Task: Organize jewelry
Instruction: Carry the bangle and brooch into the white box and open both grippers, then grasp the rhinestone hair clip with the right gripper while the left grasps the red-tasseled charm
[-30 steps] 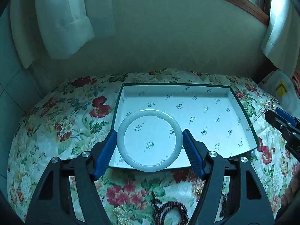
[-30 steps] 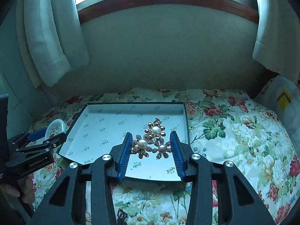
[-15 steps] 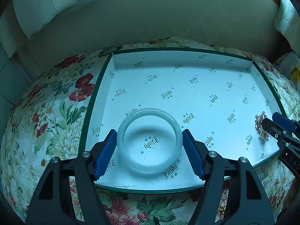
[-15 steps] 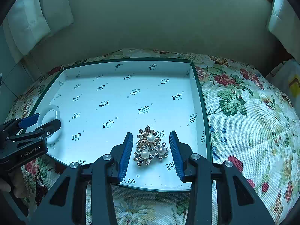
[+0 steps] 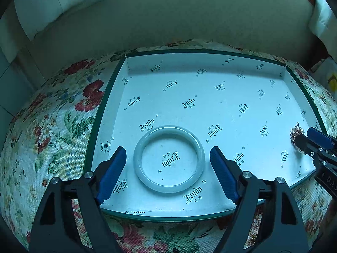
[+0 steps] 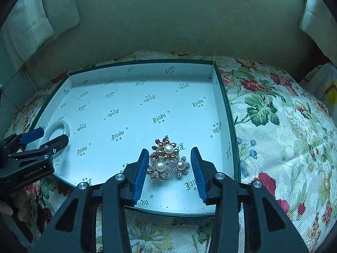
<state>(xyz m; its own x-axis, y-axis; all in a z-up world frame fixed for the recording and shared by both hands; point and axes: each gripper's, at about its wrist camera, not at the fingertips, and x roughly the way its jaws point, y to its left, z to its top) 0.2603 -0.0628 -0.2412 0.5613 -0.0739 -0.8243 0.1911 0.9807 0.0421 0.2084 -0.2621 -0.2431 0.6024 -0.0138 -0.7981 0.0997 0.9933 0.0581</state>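
Observation:
A pale jade bangle (image 5: 169, 158) lies flat on the floor of the white green-rimmed box (image 5: 210, 97), near its front left. My left gripper (image 5: 168, 160) is open, its blue pads apart from the bangle on both sides. A gold and pearl flower brooch (image 6: 167, 160) lies on the box floor (image 6: 126, 113) near the front right. My right gripper (image 6: 168, 164) is open around it, the pads not touching it. The bangle also shows in the right wrist view (image 6: 56, 129), and the brooch in the left wrist view (image 5: 296, 133).
The box sits on a floral-cloth table (image 6: 273, 137). Dark red beads (image 6: 43, 213) lie on the cloth in front of the box's left corner. A wall and curtains (image 5: 52, 4) stand behind the table.
Both grippers have opened. The bangle and the brooch, held a second ago above the box, now lie on its floor, free of the pads.

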